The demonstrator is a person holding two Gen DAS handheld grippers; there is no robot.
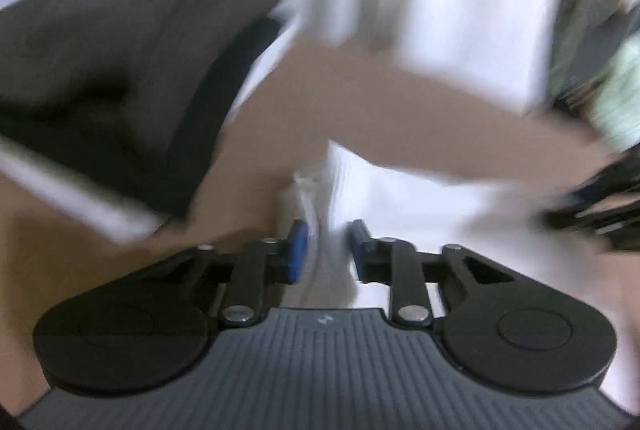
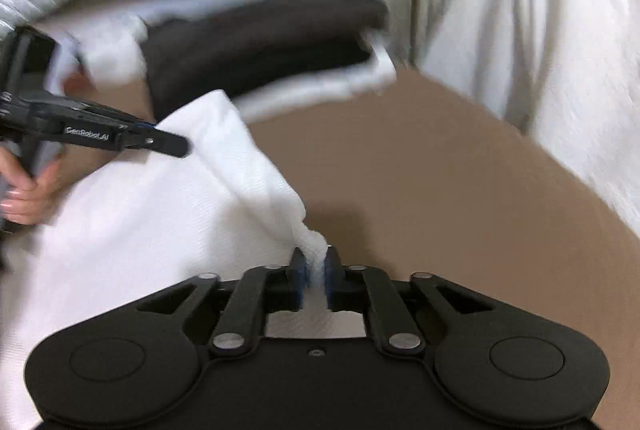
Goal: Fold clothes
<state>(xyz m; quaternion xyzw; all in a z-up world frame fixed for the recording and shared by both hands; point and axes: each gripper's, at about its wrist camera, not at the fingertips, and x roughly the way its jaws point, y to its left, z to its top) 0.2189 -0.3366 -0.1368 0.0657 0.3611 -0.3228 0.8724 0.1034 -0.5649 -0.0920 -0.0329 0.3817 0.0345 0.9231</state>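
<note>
Across the brown bench [image 2: 420, 170] the white garment [image 2: 132, 230] spreads out below and to the left of my right hand-held gripper [image 2: 316, 278], its bulk lying between my two hands. Its near edge runs roughly from one gripper to the other, and that line is what the coming fold turns on, I judge: both corners have to travel together, away from me over the cloth.

Beyond it, toward the far side, sits a stack of dark folded clothes [image 2: 260, 38] with pale pieces above and below, and a large light fabric [image 2: 540, 50] hangs at the right. All of that is smeared by motion, so I can't say more about it.

My right hand-held gripper points steeply down at the bench, and its blue pads [image 2: 301, 276] are clamped on a bunched corner of the white garment, the cloth rising in a ridge from the jaws toward the upper left.

My left hand-held gripper [image 1: 328, 250] tilts down likewise. White cloth stands between its blue pads, but a gap shows on the right-hand side, so I judge the jaws part-way apart and not biting. In the right wrist view that gripper reaches in from the left edge, my hand [image 2: 24, 186] on its handle, its tip lying on the garment's far fold. Of the two, the right is the one that has the corner.
</note>
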